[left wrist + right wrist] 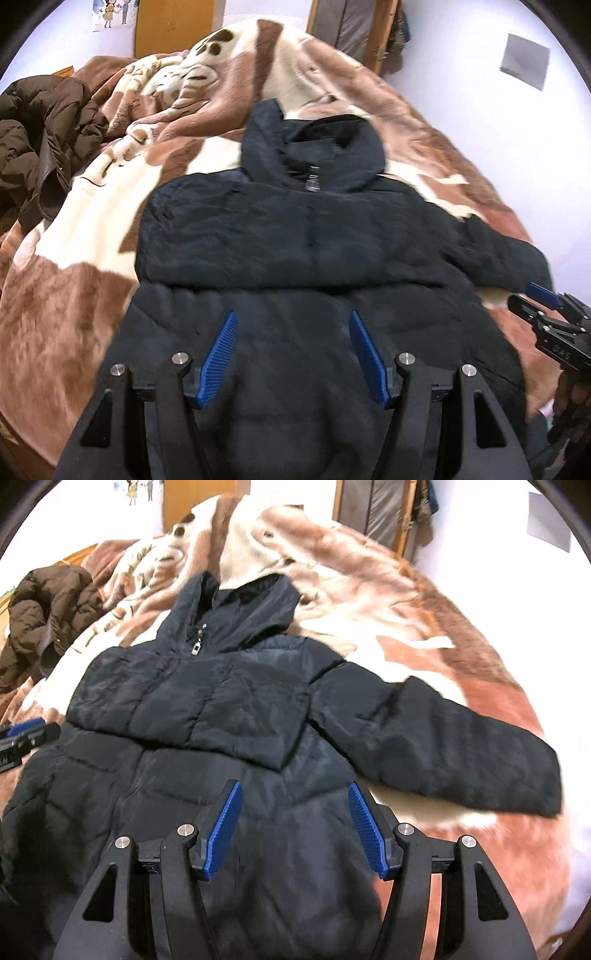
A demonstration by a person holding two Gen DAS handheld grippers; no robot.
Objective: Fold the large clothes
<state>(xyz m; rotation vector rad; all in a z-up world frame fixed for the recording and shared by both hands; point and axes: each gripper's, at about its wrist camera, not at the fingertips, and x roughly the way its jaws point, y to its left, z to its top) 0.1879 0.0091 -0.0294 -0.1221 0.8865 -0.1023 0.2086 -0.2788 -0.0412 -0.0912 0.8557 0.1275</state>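
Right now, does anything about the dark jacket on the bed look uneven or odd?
Yes. The dark jacket is lopsided: one sleeve sticks out over the blanket, while the other is already folded across the chest. A brown coat lies crumpled near the bed's edge.

The dark puffer jacket (207, 709) is quilted synthetic cloth with a faint sheen, finely creased, and its zip pull (195, 648) glints like metal. Under it the blanket (74, 280) on the bed looks thick, fuzzy plush, brown and cream. The brown coat (44, 122) is matt padded cloth. Each left gripper (291, 354) pad is ribbed blue plastic on matt black plastic arms with shiny metal pins; the right gripper (295, 829) looks the same. The door frame (384, 33) is smooth wood.
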